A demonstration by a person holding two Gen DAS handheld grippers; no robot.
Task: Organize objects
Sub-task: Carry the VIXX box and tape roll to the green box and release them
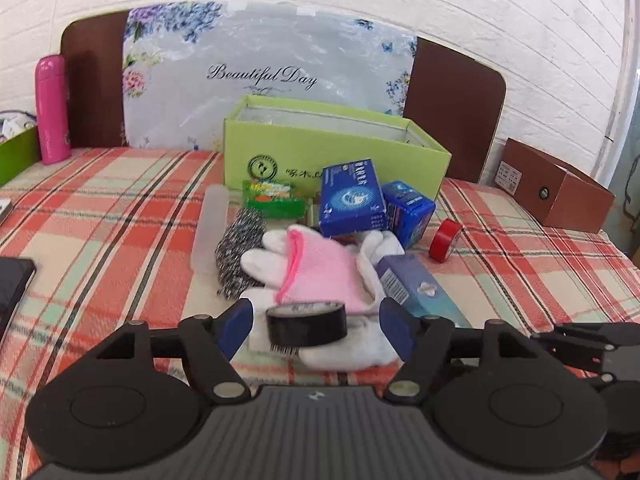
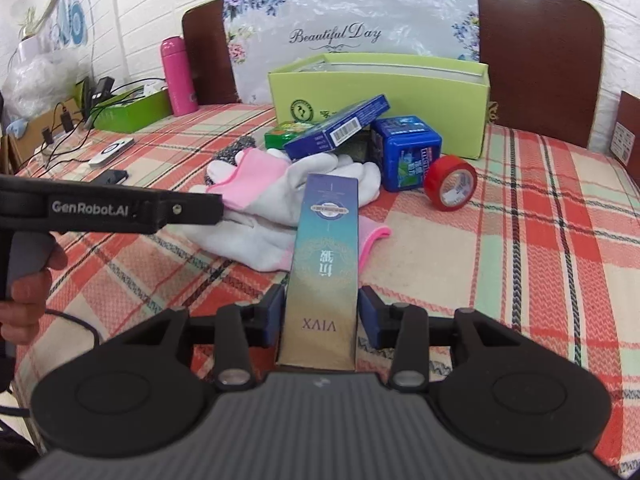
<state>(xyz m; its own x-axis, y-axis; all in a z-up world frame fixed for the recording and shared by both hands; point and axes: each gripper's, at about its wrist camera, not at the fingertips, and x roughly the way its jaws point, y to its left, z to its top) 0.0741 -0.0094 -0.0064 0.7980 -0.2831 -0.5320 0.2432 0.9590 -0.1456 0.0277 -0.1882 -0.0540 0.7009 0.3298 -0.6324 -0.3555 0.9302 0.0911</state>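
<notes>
My left gripper [image 1: 316, 322] stands open around a black tape roll [image 1: 306, 324], which rests on white and pink gloves [image 1: 316, 268]; there is a gap at each pad. My right gripper [image 2: 322, 320] is shut on a long blue-to-gold carton [image 2: 326, 240], its pads against the carton's two sides near the near end. The carton points away over the gloves [image 2: 280, 184]. An open light-green box [image 1: 332, 152] stands behind the pile, with its inside partly hidden.
Two blue boxes [image 1: 352, 200] [image 1: 408, 208], a red tape roll [image 2: 450, 182], a steel scrubber [image 1: 240, 252], a translucent tube [image 1: 210, 228] and a green packet [image 1: 274, 200] lie on the plaid cloth [image 1: 120, 208]. A pink bottle [image 1: 51, 108] stands far left, a brown box [image 1: 556, 188] far right.
</notes>
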